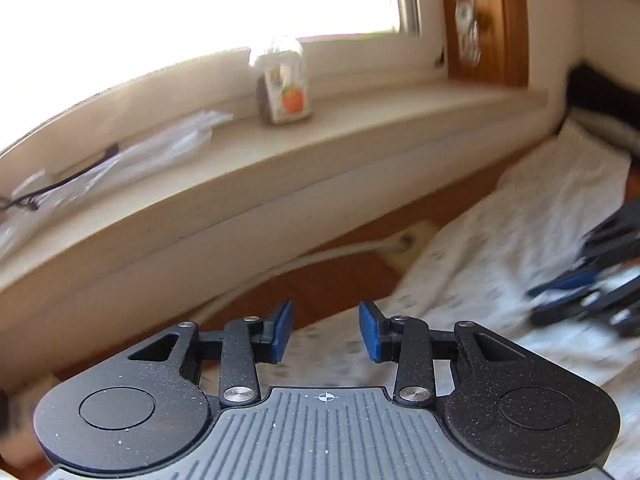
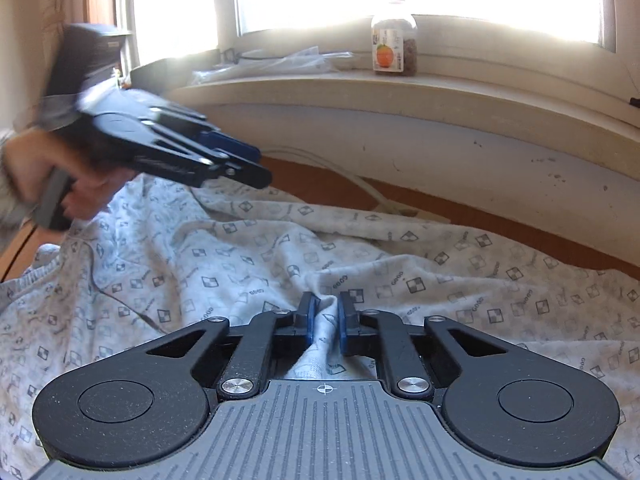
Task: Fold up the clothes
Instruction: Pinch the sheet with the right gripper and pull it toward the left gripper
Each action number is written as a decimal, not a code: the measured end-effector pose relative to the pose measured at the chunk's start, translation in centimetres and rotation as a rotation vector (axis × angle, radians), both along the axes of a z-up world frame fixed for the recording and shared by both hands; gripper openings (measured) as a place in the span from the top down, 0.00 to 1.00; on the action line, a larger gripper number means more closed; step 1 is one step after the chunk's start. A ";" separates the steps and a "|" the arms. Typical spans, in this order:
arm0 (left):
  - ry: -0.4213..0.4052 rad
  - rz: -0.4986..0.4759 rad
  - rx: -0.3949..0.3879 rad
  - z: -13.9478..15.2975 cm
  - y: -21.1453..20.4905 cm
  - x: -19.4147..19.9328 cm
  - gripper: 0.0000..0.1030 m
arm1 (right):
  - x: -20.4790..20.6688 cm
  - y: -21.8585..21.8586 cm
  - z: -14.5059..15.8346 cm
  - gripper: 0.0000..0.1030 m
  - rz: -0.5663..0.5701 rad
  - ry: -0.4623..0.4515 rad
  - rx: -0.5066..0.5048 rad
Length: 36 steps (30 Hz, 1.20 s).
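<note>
Garment: white cotton cloth w/ small grey checker-square print (image 2: 248, 248), spread rumpled over reddish-brown wood floor (image 2: 460, 208), below cream windowsill (image 2: 400, 92).
Right claw (image 2: 326, 312): blue pads pinched together on a raised ridge of the cloth; fabric bunches up btwn them.
Left claw (image 1: 326, 330): pads apart, nothing btwn them; over cloth edge nr the wall. In right wrist view it sits above the cloth's far left part (image 2: 244, 160), blurred, held by a bare hand (image 2: 60, 184).
Thin dark cord (image 2: 120, 300): lies across cloth, left side.
Sill items: clear jar w/ orange-fruit label (image 2: 394, 40), crinkled clear plastic wrap (image 2: 280, 60) to its left.
White cable (image 2: 360, 184): runs along floor by wall, behind cloth.
Left wrist view: motion-blurred; right claw (image 1: 592, 280) at right edge, on the cloth.
</note>
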<state>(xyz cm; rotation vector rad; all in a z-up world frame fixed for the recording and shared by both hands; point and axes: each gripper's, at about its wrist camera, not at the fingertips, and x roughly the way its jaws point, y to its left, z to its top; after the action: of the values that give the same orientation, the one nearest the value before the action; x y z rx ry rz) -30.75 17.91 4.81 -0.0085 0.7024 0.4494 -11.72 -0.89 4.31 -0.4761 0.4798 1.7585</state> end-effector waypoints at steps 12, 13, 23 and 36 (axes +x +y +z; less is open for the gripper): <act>0.074 -0.100 -0.030 -2.1 1.7 0.9 0.75 | -0.4 0.1 0.0 0.88 -0.007 -0.038 -0.012; 0.071 -0.110 -0.025 -2.1 1.7 1.0 0.82 | -0.4 0.1 0.0 0.88 -0.008 -0.041 -0.013; -0.012 0.005 0.063 -0.9 1.9 1.2 1.00 | -0.5 -1.0 0.8 0.95 0.001 -0.066 0.019; -0.045 0.058 0.034 -0.4 3.0 0.6 0.95 | 0.5 -3.4 1.0 0.92 0.075 -0.006 -0.062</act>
<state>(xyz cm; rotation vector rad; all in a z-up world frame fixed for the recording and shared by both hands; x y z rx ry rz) -30.11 20.89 4.42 -0.0071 0.6512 0.5157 -11.18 -4.27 5.32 -0.5492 0.5199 1.8178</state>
